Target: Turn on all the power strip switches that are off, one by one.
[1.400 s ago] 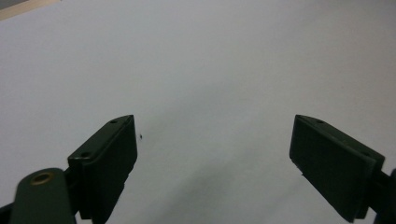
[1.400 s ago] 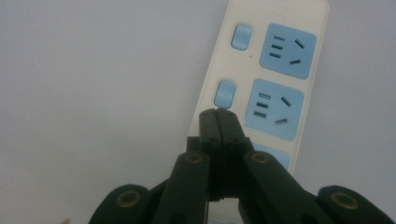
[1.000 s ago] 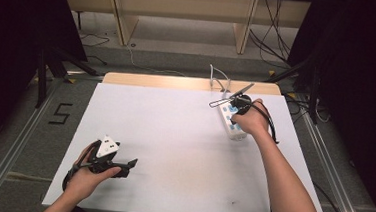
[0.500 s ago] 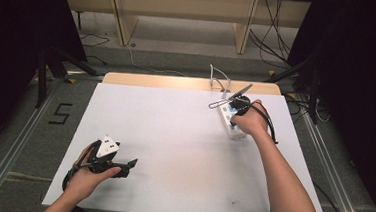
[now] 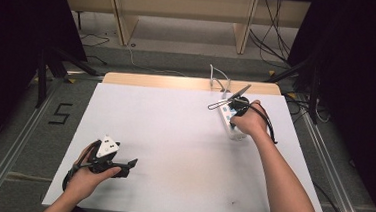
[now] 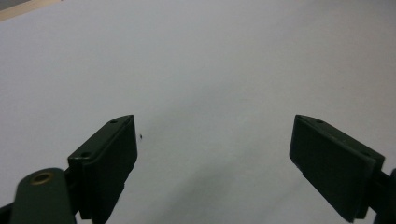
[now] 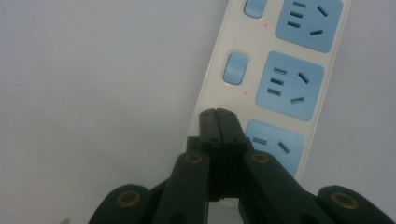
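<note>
1. The power strip (image 5: pixel 231 123) lies flat on the white table (image 5: pixel 174 135), at its far right part, running roughly front to back. Its white cord (image 5: pixel 218 80) leaves the far end and goes off over the table's back edge.

2. The right gripper (image 7: pixel 218 116) is clenched, its two jaws pressed together with nothing between them. In the right gripper view the joined tips sit over the strip's near end, on or just above the spot beside the third blue socket (image 7: pixel 274 144), in line with the row of blue switches (image 7: pixel 235 68). Whether the tips touch the plastic I cannot tell. My guess is that they are meant to press a switch there, but that switch is hidden under the jaws.

3. The left gripper (image 6: pixel 212 154) is released, jaws wide apart over bare table, holding nothing. In the high view it rests at the near left, well apart from the strip.

4. How the strip should handle, as a judgement: a stiff plastic shell, fairly light, smooth and a little slippery on this table, so a sideways push may slide it rather than work a switch. The cord could tug it back if it is lifted.

5. Where to take hold: across the narrow width, on the long side walls, away from sockets and switches. For pressing, come straight down on the rocker, perhaps with the free gripper steadying the far end.
</note>
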